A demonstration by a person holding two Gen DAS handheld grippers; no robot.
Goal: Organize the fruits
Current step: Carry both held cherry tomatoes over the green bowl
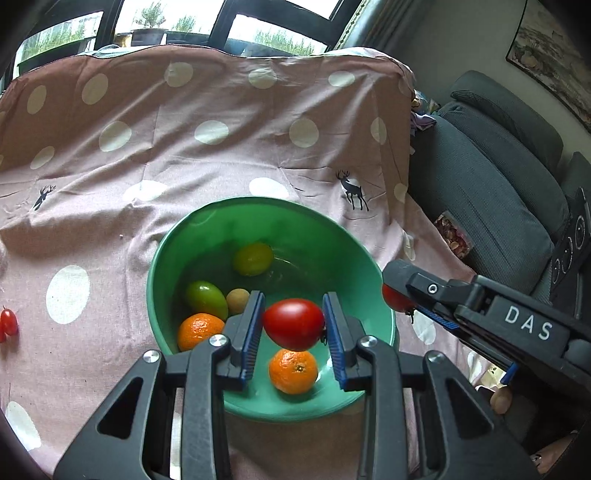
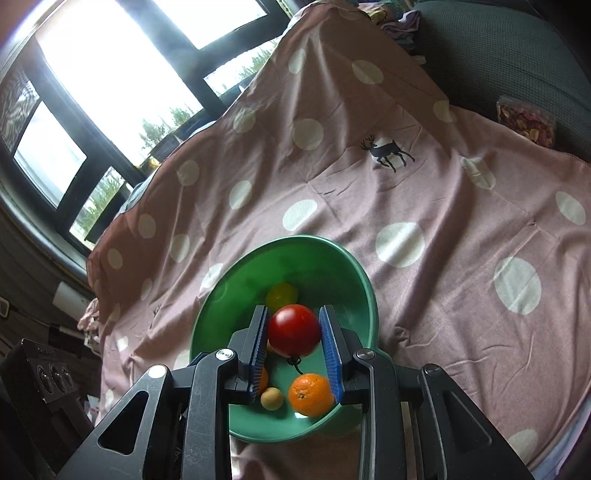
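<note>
The left gripper (image 1: 293, 325) pinched a red tomato (image 1: 294, 324) between its blue pads, holding it above the near half of a green bowl (image 1: 354, 254). The right gripper (image 2: 293, 330) likewise pinched a second red tomato (image 2: 294, 329) over the same bowl (image 2: 365, 291), its dark stem hanging down. In the left wrist view the right gripper (image 1: 397, 297) came in from the right, just beside the bowl's rim, with its tomato showing at the tip.

Under the left gripper's tomato lay an orange (image 1: 293, 371) on the bowl's floor, and a second orange (image 1: 199, 330) sat against the near left wall. Past them were a green oval fruit (image 1: 206, 300), a small tan round fruit (image 1: 237, 301) touching it, and farther back a yellow-green fruit (image 1: 253, 259) alone.

The bowl stood on a pink cloth (image 1: 221, 162) with white dots and small black deer. Two small red tomatoes (image 1: 7, 323) lay on the cloth well to the left of the bowl. Beyond the cloth's right edge was a grey sofa (image 1: 491, 192), and behind it all a dark-framed window (image 1: 221, 22).
</note>
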